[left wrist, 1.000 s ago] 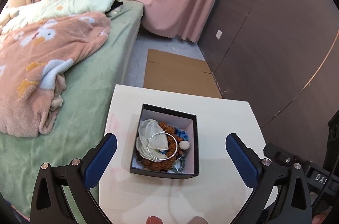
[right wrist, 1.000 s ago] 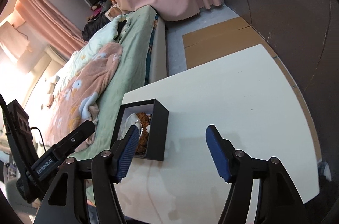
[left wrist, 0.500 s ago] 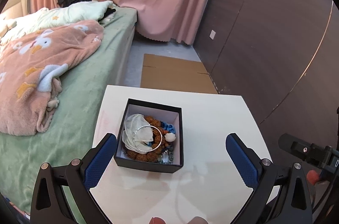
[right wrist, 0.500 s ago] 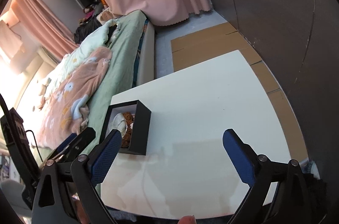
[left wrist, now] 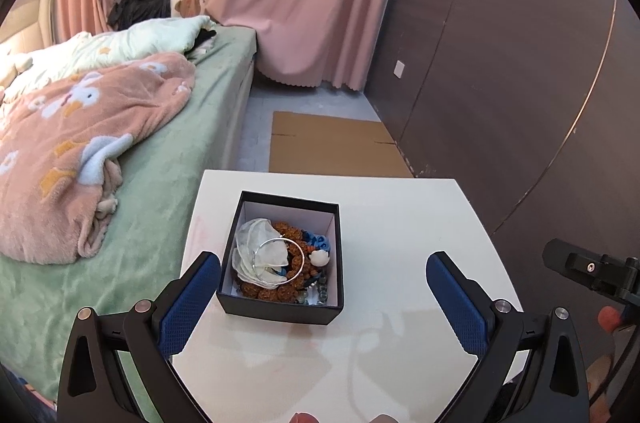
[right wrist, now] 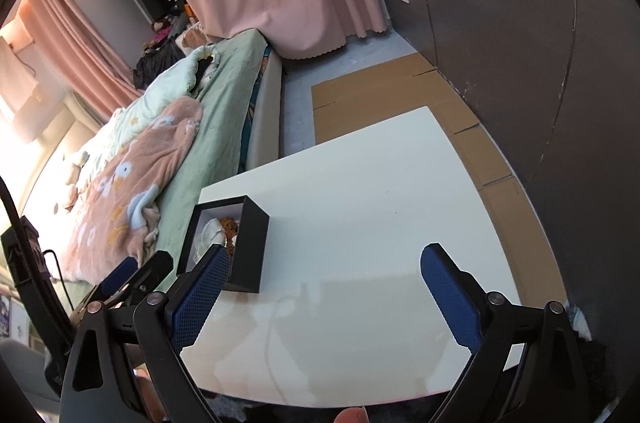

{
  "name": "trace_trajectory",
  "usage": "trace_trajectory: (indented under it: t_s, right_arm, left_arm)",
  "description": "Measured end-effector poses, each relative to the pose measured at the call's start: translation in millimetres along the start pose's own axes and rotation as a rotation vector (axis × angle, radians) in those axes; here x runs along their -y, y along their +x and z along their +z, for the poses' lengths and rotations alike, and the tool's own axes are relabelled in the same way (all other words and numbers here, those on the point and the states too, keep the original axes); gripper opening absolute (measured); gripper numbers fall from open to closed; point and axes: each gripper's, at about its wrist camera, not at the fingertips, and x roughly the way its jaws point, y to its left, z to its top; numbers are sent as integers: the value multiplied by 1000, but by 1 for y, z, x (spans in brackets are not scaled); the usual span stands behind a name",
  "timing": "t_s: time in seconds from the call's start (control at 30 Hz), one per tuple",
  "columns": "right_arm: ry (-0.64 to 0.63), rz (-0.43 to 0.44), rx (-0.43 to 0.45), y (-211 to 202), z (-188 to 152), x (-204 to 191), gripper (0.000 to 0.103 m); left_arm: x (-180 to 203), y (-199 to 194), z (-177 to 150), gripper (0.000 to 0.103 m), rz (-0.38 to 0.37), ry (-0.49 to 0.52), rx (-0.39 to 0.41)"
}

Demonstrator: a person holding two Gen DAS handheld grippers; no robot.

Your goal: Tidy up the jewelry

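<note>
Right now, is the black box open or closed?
Open: the black box has no lid on it, and beads and a silver bangle show inside.

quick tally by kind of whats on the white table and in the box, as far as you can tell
black box: 1
silver bangle: 1
brown bead strand: 1, coiled
white mesh pouch: 1
small white charm: 1
blue bits: cannot count, tangled
Total: 5 countable things, all but the box lying inside it on the table.
</note>
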Motion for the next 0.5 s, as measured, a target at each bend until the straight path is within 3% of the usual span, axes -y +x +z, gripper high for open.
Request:
trace_trajectory:
  t_s: [0.5]
  right_arm:
    - [-41,-3,29,-10,3,-6,97]
  left_arm:
    - [10,-7,-2,102,8,35,43]
